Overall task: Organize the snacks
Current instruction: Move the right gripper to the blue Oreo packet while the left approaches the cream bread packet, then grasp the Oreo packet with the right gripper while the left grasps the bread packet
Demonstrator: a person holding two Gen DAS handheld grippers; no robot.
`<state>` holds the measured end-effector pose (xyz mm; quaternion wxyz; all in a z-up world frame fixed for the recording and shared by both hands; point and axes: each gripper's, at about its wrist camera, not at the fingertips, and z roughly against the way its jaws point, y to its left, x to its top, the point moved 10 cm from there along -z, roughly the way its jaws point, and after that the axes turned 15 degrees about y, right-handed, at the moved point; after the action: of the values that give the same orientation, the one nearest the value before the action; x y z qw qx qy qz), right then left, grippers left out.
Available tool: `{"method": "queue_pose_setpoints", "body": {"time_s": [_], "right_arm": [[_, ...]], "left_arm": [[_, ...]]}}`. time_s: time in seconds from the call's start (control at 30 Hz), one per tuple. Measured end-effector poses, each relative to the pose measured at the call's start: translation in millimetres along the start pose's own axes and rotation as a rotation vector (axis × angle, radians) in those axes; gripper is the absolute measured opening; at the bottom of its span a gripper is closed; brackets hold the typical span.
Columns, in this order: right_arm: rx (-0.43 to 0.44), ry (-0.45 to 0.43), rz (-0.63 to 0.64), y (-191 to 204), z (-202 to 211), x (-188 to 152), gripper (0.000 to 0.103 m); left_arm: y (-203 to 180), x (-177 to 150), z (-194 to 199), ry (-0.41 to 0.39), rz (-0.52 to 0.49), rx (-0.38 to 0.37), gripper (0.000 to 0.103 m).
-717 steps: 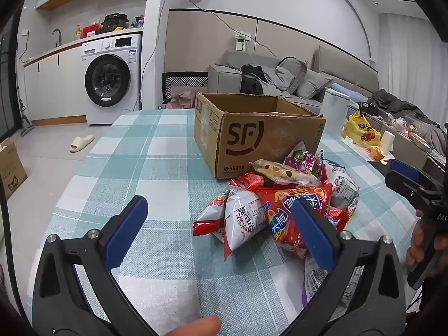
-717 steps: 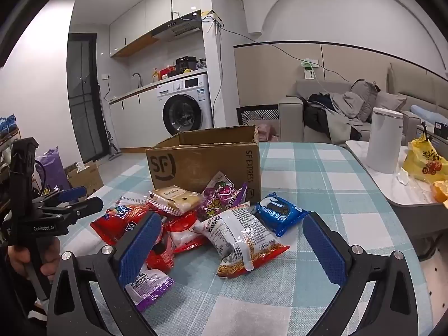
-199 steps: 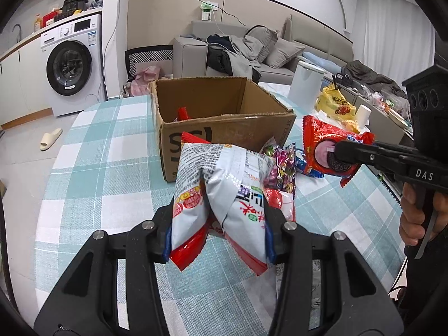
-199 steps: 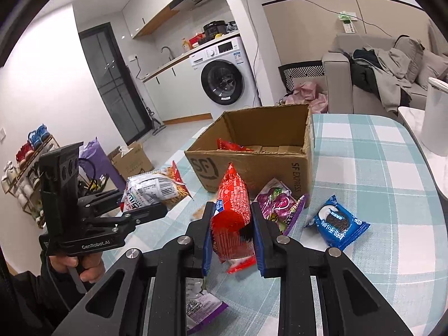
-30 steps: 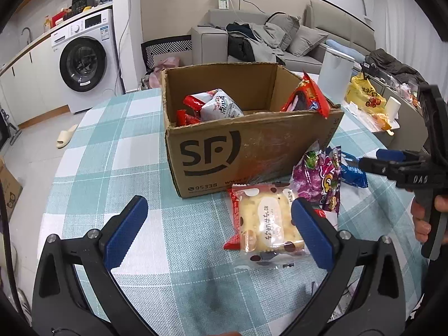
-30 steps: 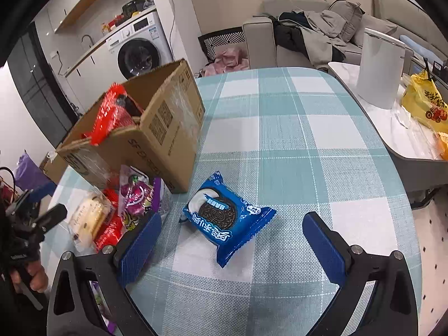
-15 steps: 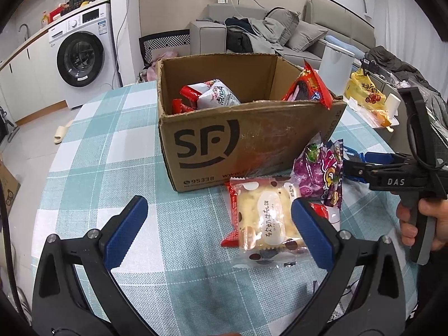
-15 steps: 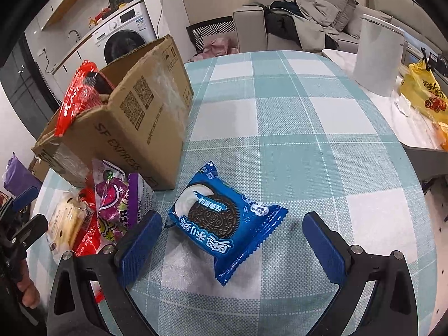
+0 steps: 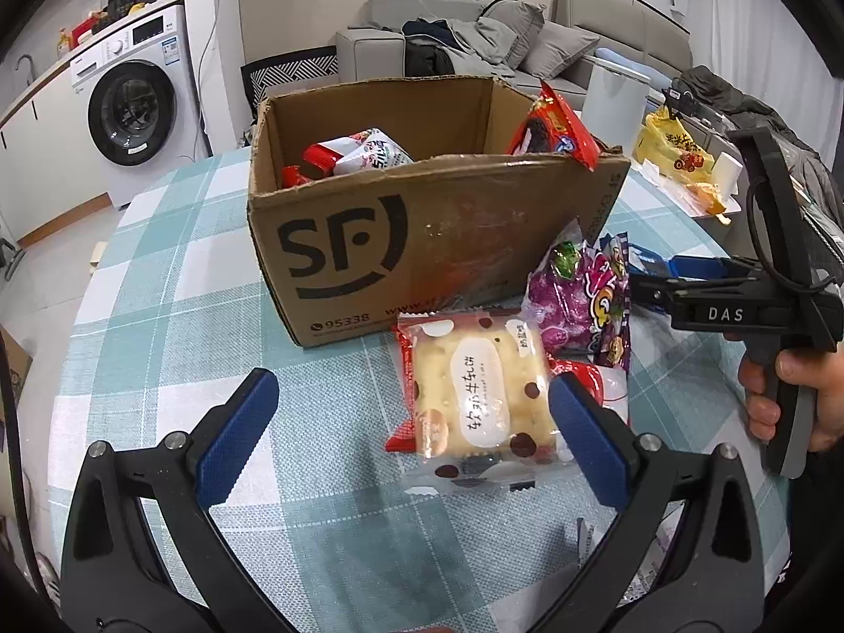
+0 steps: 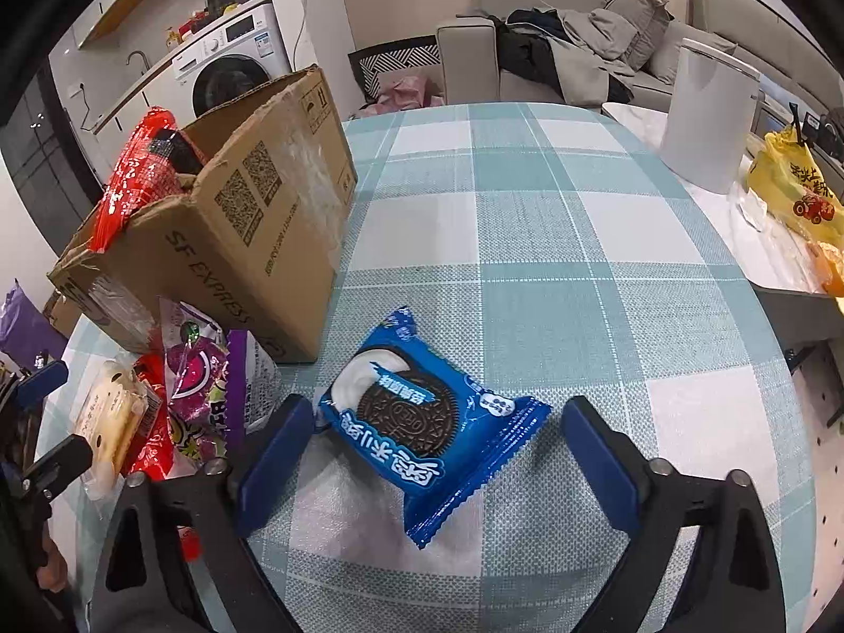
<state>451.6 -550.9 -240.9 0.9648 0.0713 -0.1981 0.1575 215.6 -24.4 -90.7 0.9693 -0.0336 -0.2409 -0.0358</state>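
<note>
An open SF cardboard box (image 9: 432, 221) stands on the checked table and holds red and white snack bags (image 9: 364, 155); a red pack (image 9: 554, 129) leans on its right rim. My left gripper (image 9: 411, 438) is open, low over the table, its right finger beside a clear-wrapped cake pack (image 9: 477, 395). A purple candy bag (image 9: 580, 295) lies behind it. My right gripper (image 10: 438, 464) is open and straddles a blue Oreo pack (image 10: 422, 432). The box (image 10: 253, 221) is to its left.
A white kettle-like canister (image 10: 707, 121) and a yellow bag (image 10: 796, 195) sit on a side table at right. More wrappers (image 10: 158, 422) lie left of the Oreo pack. A washing machine (image 9: 137, 111) and sofa (image 9: 475, 42) stand behind the table.
Both grippers have moved forward and lower: the left now reaches beside the cake pack, the right now has the Oreo pack between its open fingers.
</note>
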Motion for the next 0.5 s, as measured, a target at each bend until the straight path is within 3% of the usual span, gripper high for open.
{"method": "queue_pose_setpoints", "body": {"time_s": [0.3, 0.4, 0.5], "right_arm": [[0.015, -0.030, 0.014, 2, 11, -3, 0.070], [0.033, -0.036, 0.023, 6, 15, -3, 0.052], [0.032, -0.036, 0.035, 8, 16, -4, 0.050]], "left_arm": [[-3, -2, -4, 0.013, -0.011, -0.004, 0.102], [-4, -3, -6, 0.016, -0.013, -0.006, 0.102], [-4, -4, -6, 0.019, -0.015, -0.007, 0.102]]}}
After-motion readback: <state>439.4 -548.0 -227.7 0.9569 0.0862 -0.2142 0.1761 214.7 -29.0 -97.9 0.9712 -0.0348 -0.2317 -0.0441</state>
